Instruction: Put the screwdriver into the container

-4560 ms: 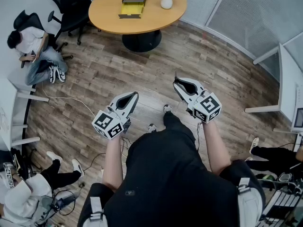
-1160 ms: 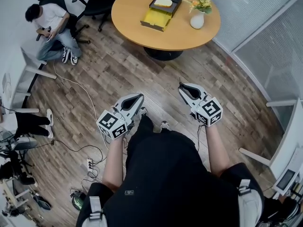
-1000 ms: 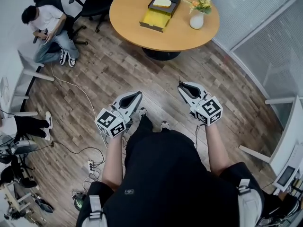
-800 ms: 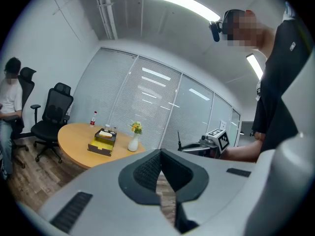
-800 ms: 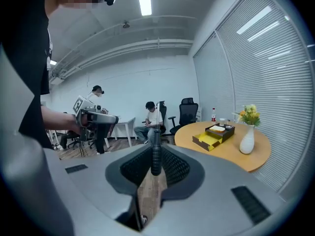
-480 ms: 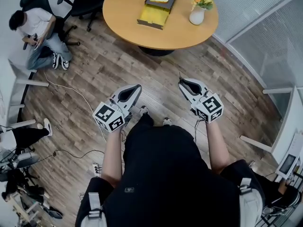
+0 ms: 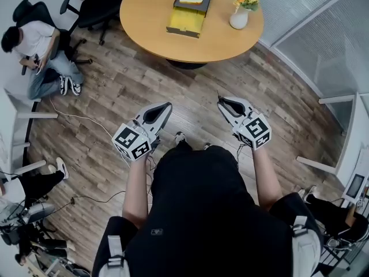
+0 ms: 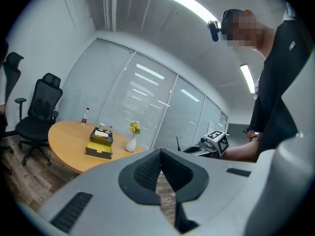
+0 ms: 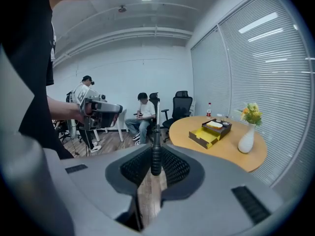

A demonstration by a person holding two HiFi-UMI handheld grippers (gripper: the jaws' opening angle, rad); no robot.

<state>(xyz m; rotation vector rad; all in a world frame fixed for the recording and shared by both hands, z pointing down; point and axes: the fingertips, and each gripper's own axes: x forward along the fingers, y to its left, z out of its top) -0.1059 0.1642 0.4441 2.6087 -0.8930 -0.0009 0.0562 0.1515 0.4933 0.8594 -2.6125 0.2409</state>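
Evidently mid-carry: the right hand-held gripper point(image 7: 223, 103) clamps the screwdriver point(image 9: 155, 157), the left hand-held gripper point(image 8: 158, 155) is closed and empty; next, approach the yellow container point(image 7: 185, 21) on the surface point(image 7: 147, 13).

Open floor point(image 7: 173, 79) is stretching from my left tool point(image 7: 168, 104) and right tool point(image 7: 219, 100) up to the counter point(image 7: 141, 30). There the container point(image 7: 185, 21) is lying with its yellow near half open upward, and bare wood is showing along its left. The vase point(image 7: 238, 19) is standing near its right and narrowing that side. Chairs point(image 7: 95, 7) are crowding the counter's far left, with a seated person point(image 7: 37, 45) beyond them. A glass wall point(image 7: 300, 16) is closing off my right.
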